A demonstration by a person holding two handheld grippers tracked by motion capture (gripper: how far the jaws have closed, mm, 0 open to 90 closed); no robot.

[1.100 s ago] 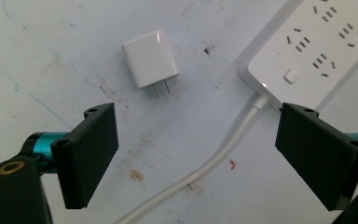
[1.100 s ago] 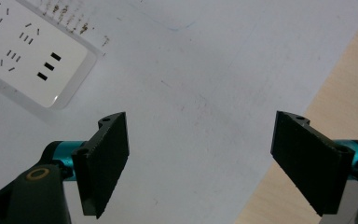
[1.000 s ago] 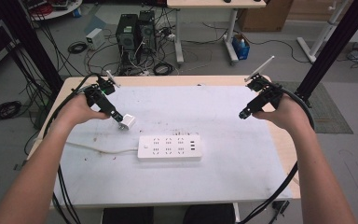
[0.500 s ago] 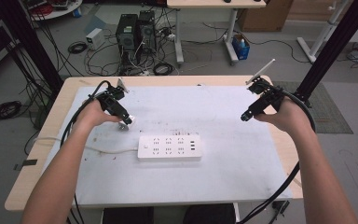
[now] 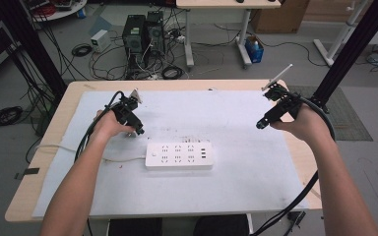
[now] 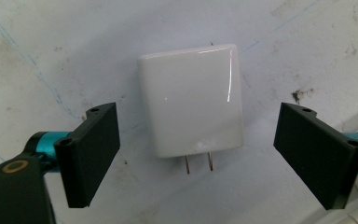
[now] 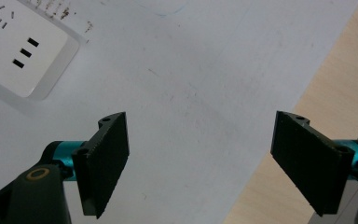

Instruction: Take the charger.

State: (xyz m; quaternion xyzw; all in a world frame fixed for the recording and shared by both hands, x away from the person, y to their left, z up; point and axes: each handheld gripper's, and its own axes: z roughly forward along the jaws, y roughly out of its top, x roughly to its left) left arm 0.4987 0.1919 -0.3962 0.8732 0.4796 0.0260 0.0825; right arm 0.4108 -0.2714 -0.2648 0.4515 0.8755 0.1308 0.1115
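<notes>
glossy white charger (image 6: 191,100), two prongs (image 6: 198,163)

Computer towers (image 5: 142,32) on the floor, tangled cables (image 5: 81,49) — blue bottle (image 5: 254,50) beyond.

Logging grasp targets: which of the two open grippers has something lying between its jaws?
The left gripper: a glossy white two-pronged charger block lies between its open jaws. The right gripper frames only white mat.
</notes>
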